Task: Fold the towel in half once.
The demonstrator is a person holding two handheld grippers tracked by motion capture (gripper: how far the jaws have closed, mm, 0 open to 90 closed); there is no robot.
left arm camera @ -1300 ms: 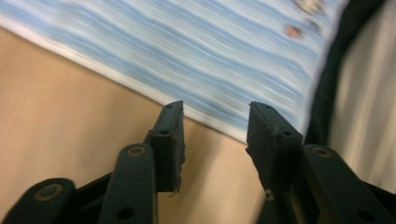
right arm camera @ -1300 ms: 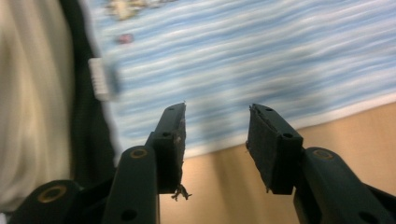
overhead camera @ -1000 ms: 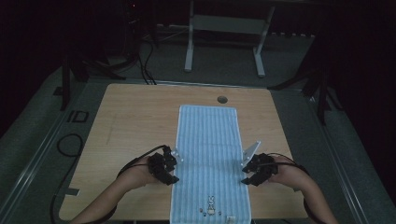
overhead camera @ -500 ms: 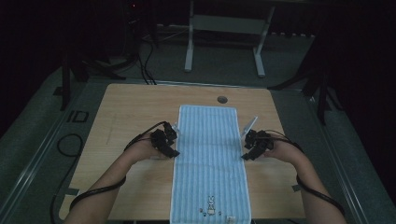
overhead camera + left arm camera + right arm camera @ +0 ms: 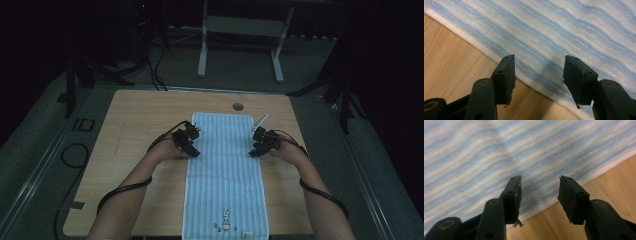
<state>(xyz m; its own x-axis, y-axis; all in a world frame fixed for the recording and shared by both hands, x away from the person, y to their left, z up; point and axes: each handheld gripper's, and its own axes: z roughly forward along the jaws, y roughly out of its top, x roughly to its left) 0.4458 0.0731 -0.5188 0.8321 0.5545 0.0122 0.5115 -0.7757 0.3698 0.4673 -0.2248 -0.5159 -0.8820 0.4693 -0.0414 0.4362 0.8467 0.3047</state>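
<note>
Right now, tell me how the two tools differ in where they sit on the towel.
The left tool sits at the towel's left edge, the right tool at its right edge. Each view shows open jaws straddling that edge. Both are level with each other, toward the far end.

High view overlooks table (image 5: 140, 115), both gripper views close above towel (image 5: 225, 165) edges, shared

"ID" mark, floor (image 5: 82, 124) left of table (image 5: 140, 115)

A dim room: dark floor (image 5: 45, 150), wooden table (image 5: 145, 107), grey metal stand (image 5: 240, 25) behind.
</note>
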